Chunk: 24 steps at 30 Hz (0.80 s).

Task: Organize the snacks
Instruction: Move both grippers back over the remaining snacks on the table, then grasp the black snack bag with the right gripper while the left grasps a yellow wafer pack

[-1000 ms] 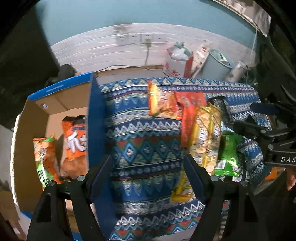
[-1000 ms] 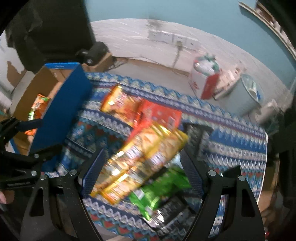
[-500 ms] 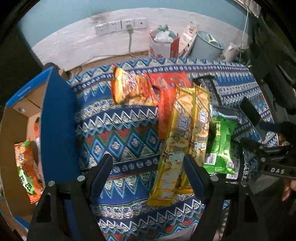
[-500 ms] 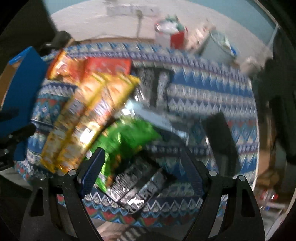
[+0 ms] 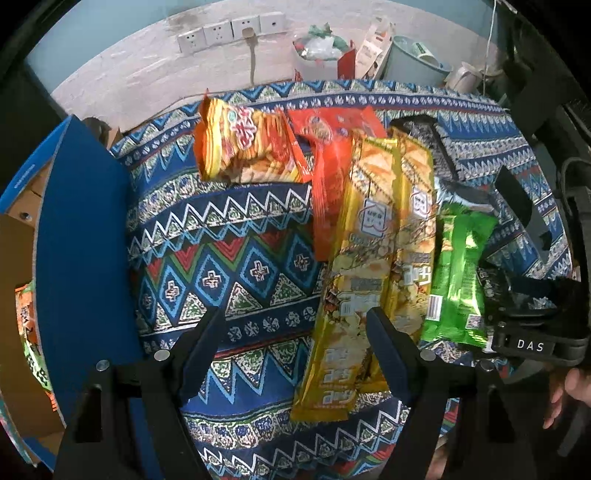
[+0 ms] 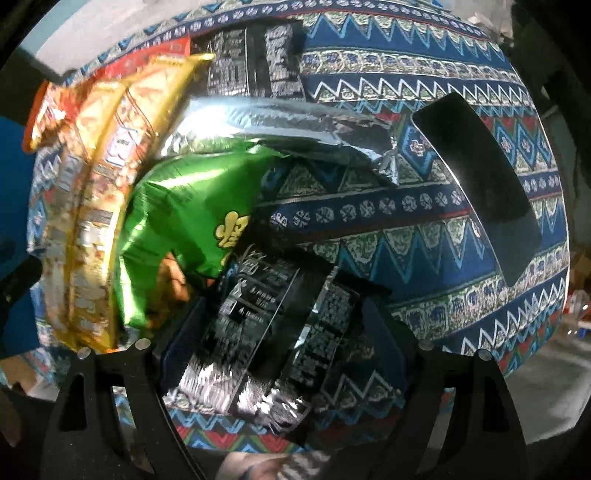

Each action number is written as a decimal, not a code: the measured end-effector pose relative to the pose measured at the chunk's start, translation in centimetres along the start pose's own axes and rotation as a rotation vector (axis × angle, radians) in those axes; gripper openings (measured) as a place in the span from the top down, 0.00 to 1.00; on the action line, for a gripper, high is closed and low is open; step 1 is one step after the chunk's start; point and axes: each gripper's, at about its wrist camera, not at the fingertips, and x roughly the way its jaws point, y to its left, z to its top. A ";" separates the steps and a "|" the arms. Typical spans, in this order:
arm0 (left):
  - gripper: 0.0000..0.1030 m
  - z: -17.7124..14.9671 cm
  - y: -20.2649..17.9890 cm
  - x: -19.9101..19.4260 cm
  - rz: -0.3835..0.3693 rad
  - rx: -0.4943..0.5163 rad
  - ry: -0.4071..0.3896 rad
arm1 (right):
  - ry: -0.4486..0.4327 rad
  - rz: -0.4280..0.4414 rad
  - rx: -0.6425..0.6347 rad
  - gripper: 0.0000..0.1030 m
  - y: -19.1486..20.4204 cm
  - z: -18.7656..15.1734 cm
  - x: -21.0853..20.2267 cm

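Several snack packs lie on the patterned cloth [image 5: 221, 236]: an orange pack [image 5: 243, 147], a red one [image 5: 332, 158], two long yellow packs [image 5: 373, 258] and a green pack [image 5: 458, 273]. My left gripper [image 5: 295, 328] is open just above the cloth. Its right finger [image 5: 388, 343] overlaps the yellow packs' near end, and only cloth lies between the fingers. My right gripper [image 6: 282, 332] points straight down and is open, its fingers on either side of a black and silver pack [image 6: 273, 317]. The green pack [image 6: 177, 214] lies beside it, partly over a silver pack [image 6: 288, 125].
A cardboard box with a blue flap [image 5: 81, 240] stands at the left, snack bags inside. A flat black slab [image 6: 480, 184] lies on the cloth at the right. Another black pack [image 6: 255, 62] lies at the back. Wall sockets [image 5: 229, 31], a bag [image 5: 325, 51] and a pale bin [image 5: 413, 62] stand behind the table.
Both grippers have sunk toward the cloth. The left view swung from the box to the snacks. The right gripper rolled and came down over the black and silver pack.
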 end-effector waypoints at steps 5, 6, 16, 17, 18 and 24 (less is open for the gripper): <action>0.23 0.7 -0.2 0.8 -0.009 -0.007 0.013 | 0.028 -0.045 -0.057 0.19 -0.2 0.1 1.6; 0.23 0.9 -0.3 0.9 -0.015 -0.012 0.014 | 0.019 -0.047 -0.072 0.19 -0.4 0.2 1.7; 0.17 2.6 -1.7 2.2 -0.027 -0.027 0.029 | -0.053 -0.003 -0.082 0.37 -2.4 0.5 0.5; 0.16 2.7 -1.8 2.3 -0.028 -0.030 0.027 | -0.058 0.001 -0.077 0.37 -2.8 0.9 0.3; 0.15 2.8 -1.8 2.4 -0.029 -0.034 0.024 | -0.072 0.002 -0.073 0.37 -3.0 0.9 0.0; 0.15 3.4 -2.5 3.0 -0.034 -0.024 0.016 | -0.159 0.010 -0.076 0.37 -3.6 1.6 -2.2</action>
